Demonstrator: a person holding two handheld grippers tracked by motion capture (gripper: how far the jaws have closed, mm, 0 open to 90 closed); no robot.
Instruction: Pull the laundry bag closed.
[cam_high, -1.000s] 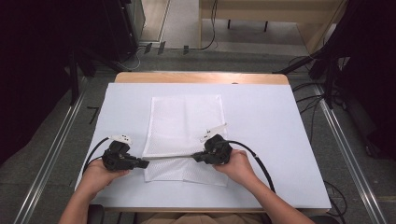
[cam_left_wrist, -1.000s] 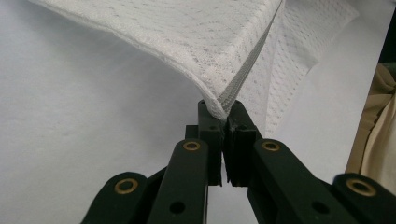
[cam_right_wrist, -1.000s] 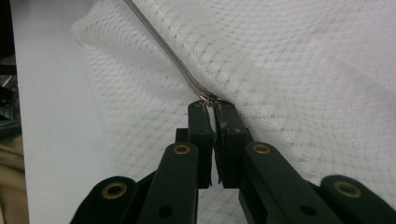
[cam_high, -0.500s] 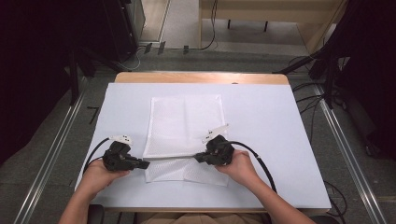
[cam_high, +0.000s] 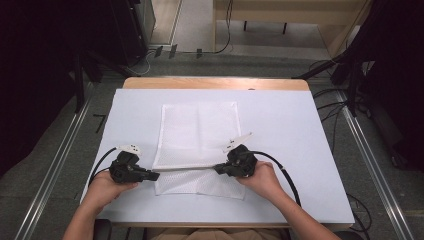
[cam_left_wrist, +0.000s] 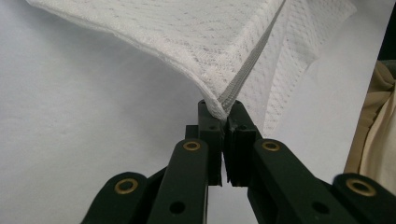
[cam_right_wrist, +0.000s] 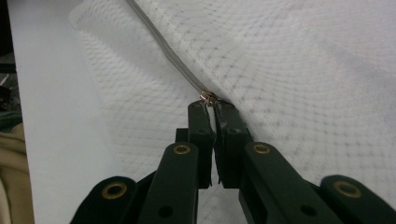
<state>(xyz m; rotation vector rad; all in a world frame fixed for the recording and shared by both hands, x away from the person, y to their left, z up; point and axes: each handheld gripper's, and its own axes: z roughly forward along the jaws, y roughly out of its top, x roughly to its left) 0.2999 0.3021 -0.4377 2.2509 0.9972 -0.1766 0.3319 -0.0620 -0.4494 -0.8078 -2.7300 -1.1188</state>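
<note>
Near the front edge of the white table (cam_high: 300, 150), a white mesh laundry bag (cam_high: 200, 135) is laid flat with its zipper (cam_high: 187, 169) running left to right between the two grippers. The left gripper (cam_high: 152, 176) is pressed together on the bag's corner at the zipper's left end, seen close in the left gripper view (cam_left_wrist: 223, 112), where the mesh is lifted off the table. The right gripper (cam_high: 220, 169) is pinched on what appears to be the metal zipper pull (cam_right_wrist: 208, 97), a detail too small to be told in the high view. The zipper's long axis lies along the line joining both grippers, so any sliding is judged to run sideways toward the left gripper or away from it.
</note>
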